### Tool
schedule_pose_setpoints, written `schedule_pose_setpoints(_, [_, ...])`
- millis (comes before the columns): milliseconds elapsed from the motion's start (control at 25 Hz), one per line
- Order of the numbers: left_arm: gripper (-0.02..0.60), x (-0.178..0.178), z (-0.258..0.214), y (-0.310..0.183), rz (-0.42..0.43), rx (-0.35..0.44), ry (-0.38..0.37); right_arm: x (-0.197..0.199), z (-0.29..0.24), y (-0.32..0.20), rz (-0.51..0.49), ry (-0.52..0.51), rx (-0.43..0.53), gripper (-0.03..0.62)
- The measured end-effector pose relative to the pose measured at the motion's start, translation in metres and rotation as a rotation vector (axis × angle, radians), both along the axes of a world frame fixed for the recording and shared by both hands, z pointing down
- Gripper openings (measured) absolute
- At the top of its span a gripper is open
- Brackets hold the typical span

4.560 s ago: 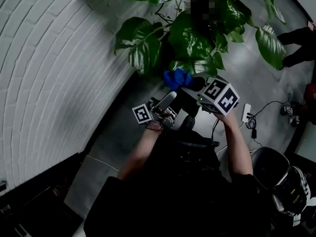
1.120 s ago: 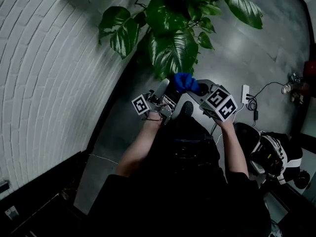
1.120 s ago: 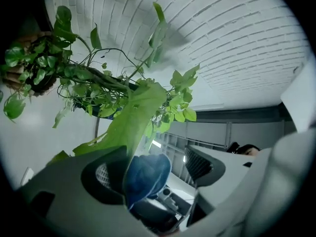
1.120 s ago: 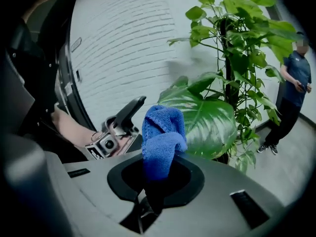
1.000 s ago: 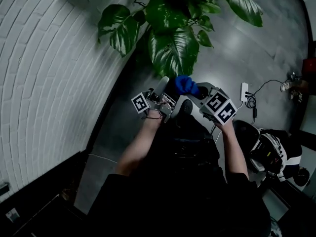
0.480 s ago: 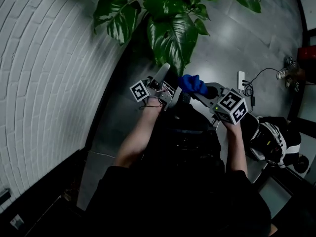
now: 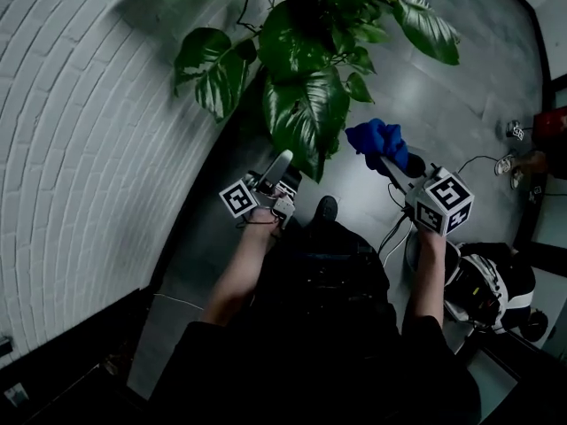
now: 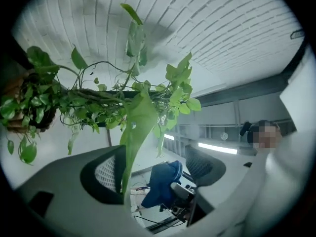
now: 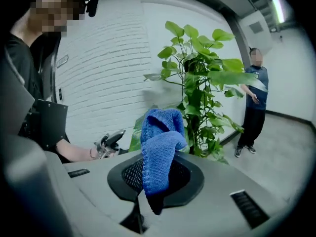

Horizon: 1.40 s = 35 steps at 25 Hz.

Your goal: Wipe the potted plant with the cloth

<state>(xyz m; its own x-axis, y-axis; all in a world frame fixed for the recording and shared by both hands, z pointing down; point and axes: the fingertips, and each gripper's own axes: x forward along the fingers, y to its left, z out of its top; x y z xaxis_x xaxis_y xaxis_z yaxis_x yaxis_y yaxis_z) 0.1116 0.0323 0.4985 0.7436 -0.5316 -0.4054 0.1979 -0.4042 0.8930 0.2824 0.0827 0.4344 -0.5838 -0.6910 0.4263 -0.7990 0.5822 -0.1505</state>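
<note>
The potted plant [image 7: 306,25] stands at the top of the head view, one large leaf [image 7: 306,113] hanging toward me. My left gripper [image 7: 282,165] points up at that leaf's tip. In the left gripper view its jaws [image 8: 155,167] stand open, and the long leaf [image 8: 136,127] hangs between them, close against the left pad. My right gripper [image 7: 390,162] is raised to the right of the leaf, shut on a bunched blue cloth [image 7: 376,137]. In the right gripper view that cloth [image 9: 160,147] rises out of the shut jaws [image 9: 157,181], with the plant [image 9: 197,83] behind it.
A white brick wall [image 7: 89,104] curves along the left. On the grey floor lie cables [image 7: 483,162], and a dark chair base [image 7: 483,286] sits at the lower right. A second person [image 9: 254,98] stands beyond the plant.
My right gripper has carried the blue cloth up and to the right, away from the left gripper. The left gripper stays under the big leaf and has rolled a little.
</note>
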Motion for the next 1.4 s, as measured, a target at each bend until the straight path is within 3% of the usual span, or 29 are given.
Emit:
schedule_pose_setpoints(240, [0.368, 0.019, -0.003, -0.025, -0.038, 0.020, -0.093, -0.015, 0.005, -0.080, -0.174, 0.194, 0.049, 0.055])
schedule_pose_setpoints(440, [0.271, 0.027, 0.007, -0.031, -0.091, 0.012, -0.111, -0.047, 0.020, -0.149, -0.350, 0.264, 0.072, 0.055])
schedule_pose_setpoints(720, [0.213, 0.015, 0.011, -0.033, -0.153, 0.000, -0.103, -0.090, 0.019, -0.231, -0.354, 0.269, 0.122, 0.055])
schedule_pose_setpoints(960, [0.181, 0.017, 0.012, -0.038, -0.074, -0.013, -0.027, -0.117, 0.055, -0.232, -0.470, 0.321, 0.027, 0.055])
schedule_pose_setpoints(1400, [0.176, 0.010, 0.016, -0.038, -0.007, -0.086, 0.139, -0.107, 0.083, -0.159, -0.517, 0.221, -0.071, 0.054])
